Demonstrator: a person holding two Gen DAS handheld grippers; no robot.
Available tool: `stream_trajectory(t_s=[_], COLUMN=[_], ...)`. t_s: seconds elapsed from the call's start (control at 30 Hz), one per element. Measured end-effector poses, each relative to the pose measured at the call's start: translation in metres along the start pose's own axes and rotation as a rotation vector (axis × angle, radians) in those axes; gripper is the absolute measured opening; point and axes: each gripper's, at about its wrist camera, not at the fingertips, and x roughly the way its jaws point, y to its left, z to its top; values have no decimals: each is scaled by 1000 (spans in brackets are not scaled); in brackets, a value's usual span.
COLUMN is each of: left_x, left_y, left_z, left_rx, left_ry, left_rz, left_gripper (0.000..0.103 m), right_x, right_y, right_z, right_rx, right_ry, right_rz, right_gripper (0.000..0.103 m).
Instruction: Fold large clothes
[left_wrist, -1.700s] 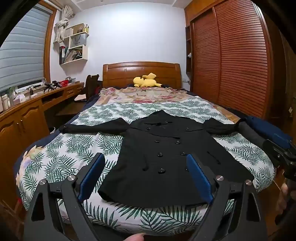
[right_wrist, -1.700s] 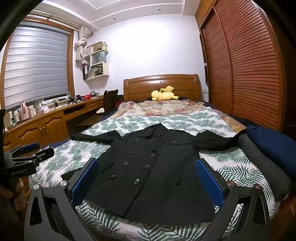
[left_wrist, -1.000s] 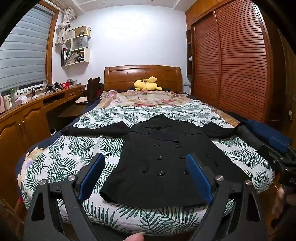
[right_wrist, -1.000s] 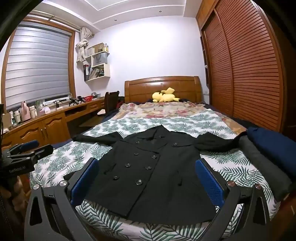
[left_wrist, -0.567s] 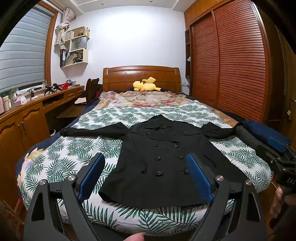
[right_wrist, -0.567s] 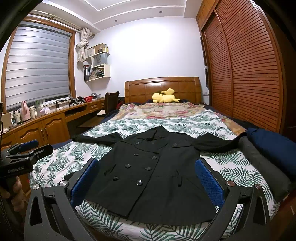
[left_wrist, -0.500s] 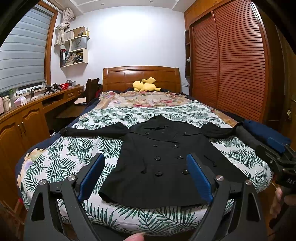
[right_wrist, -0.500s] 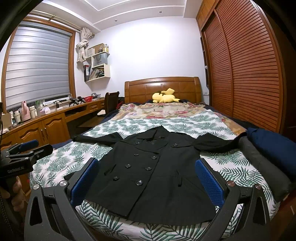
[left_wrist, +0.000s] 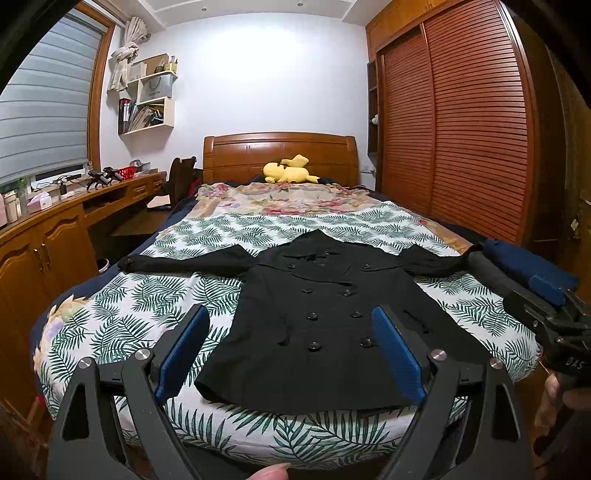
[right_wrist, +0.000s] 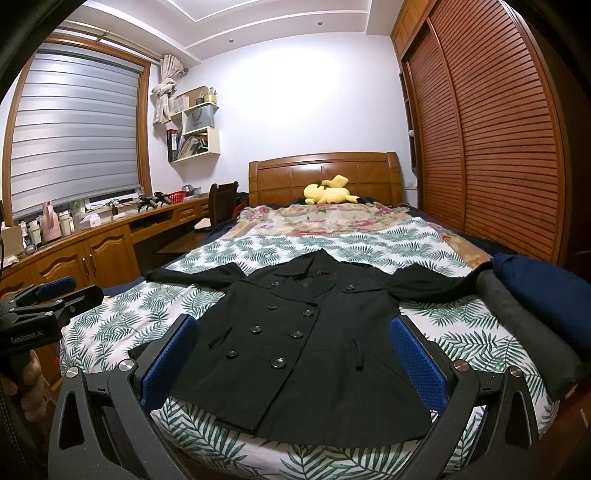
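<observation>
A black double-breasted coat (left_wrist: 325, 317) lies flat and face up on the leaf-print bedspread (left_wrist: 147, 302), sleeves spread to both sides, hem toward me. It also shows in the right wrist view (right_wrist: 306, 332). My left gripper (left_wrist: 291, 347) is open and empty, held in the air short of the hem. My right gripper (right_wrist: 291, 354) is open and empty too, near the foot of the bed. Each gripper shows at the edge of the other's view: the right one (left_wrist: 554, 321), the left one (right_wrist: 40, 295).
Folded grey (right_wrist: 524, 328) and navy (right_wrist: 546, 284) clothes lie at the bed's right edge by the coat's sleeve. A yellow plush toy (right_wrist: 328, 192) sits by the headboard. A wooden desk (right_wrist: 92, 236) runs along the left, a slatted wardrobe (right_wrist: 498, 147) along the right.
Both grippers have drawn back and risen slightly from the bed, so the coat looks a little farther. The coat has not moved and the jaws stay open.
</observation>
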Motion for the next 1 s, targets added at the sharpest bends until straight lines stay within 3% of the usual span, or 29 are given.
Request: stream_trajectory(t_s=[1.0], left_x=[-3], left_y=[-4], left_z=[2], left_rx=[2], left_ry=[-4], left_rz=[-8], left_gripper=[91], right_x=[-1], right_y=[0], right_z=[-2], right_rx=[7], right_ry=[4], right_rz=[0], right_gripper=[103])
